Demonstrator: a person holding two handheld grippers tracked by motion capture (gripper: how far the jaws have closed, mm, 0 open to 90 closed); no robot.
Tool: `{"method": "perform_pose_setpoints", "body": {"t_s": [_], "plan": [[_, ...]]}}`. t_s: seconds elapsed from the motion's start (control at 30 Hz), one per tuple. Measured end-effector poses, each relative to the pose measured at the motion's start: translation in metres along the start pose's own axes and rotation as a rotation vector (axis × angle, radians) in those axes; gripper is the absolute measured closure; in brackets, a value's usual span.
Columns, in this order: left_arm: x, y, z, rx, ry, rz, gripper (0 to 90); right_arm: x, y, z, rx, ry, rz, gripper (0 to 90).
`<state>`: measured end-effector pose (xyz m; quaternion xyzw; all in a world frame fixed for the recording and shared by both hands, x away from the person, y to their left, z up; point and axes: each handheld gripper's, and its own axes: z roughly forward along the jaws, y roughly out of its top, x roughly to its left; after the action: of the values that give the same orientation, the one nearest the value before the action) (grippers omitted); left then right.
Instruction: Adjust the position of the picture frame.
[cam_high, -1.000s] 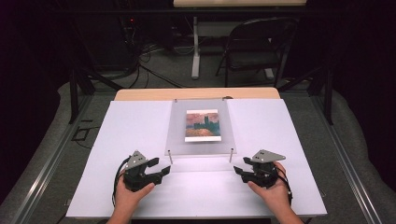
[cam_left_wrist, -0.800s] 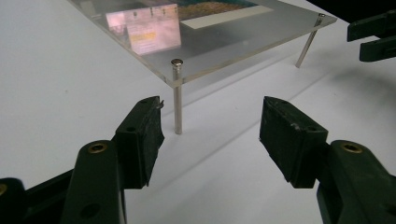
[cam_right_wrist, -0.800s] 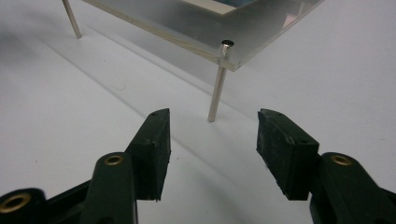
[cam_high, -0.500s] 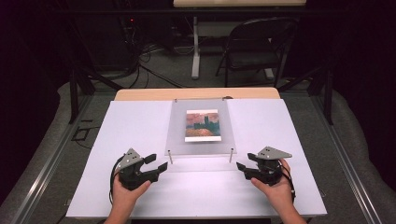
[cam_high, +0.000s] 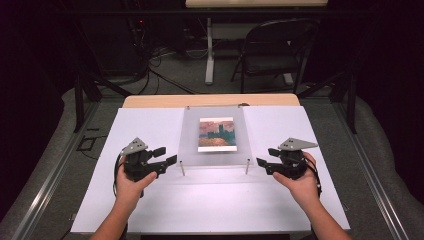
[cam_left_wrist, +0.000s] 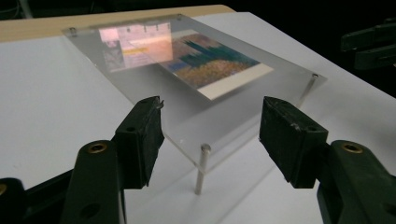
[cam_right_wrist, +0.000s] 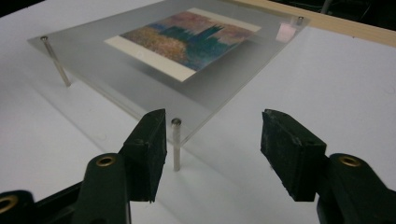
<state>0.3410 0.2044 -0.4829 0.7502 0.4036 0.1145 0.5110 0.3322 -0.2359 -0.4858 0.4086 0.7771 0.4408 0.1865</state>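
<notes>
I have both grippers off the white table top (cam_high: 150, 125), one either side of the clear acrylic plate on four thin metal posts (cam_high: 215, 157), which sits in the middle of the high view with a small painted landscape print (cam_high: 216, 134) lying under it. My left gripper (cam_high: 167, 161) is at the lower left of that frame, and its jaws stand wide with nothing between them. In the left gripper view they frame the plate's near corner and the metal post (cam_left_wrist: 201, 168) below it. My right gripper (cam_high: 264, 162) is at the lower right of the high view. Its jaws have just been opening and now stand wide and empty too, and in the right gripper view the other near post (cam_right_wrist: 176, 142) rises just inside the left pad (cam_right_wrist: 148, 144).

I judge the next move is to close on the plate's two near corners, and that is where trouble lies. The posts are thin and may only be resting in place. A pad that strikes one sideways could tip the whole stand or skid it across the sheet. The acrylic edge is thin and slick, so a shallow bite might slip. If one side lifts before the other, the plate would tilt and could drop off its far posts onto the print.
</notes>
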Motion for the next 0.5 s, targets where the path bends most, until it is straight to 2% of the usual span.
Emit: {"method": "perform_pose_setpoints", "body": {"t_s": [0.03, 0.1, 0.27, 0.37, 0.5], "plan": [[0.002, 0.003, 0.002, 0.001, 0.000, -0.004, 39.3, -0.003, 0.003, 0.002, -0.008, 0.003, 0.006, 40.5], [0.006, 0.008, 0.007, 0.008, 0.026, 0.004, 39.3, -0.008, 0.008, 0.005, -0.002, 0.006, 0.015, 40.5], [0.011, 0.017, 0.017, 0.011, 0.035, 0.007, 38.7, -0.020, 0.014, 0.018, 0.015, -0.006, 0.022, 40.4], [0.014, 0.024, 0.025, 0.022, 0.034, -0.004, 37.0, -0.025, 0.015, 0.022, 0.029, -0.013, 0.022, 40.3], [0.017, 0.034, 0.036, 0.033, 0.043, 0.033, 37.1, -0.033, 0.022, 0.029, 0.022, -0.022, 0.034, 38.5]]}}
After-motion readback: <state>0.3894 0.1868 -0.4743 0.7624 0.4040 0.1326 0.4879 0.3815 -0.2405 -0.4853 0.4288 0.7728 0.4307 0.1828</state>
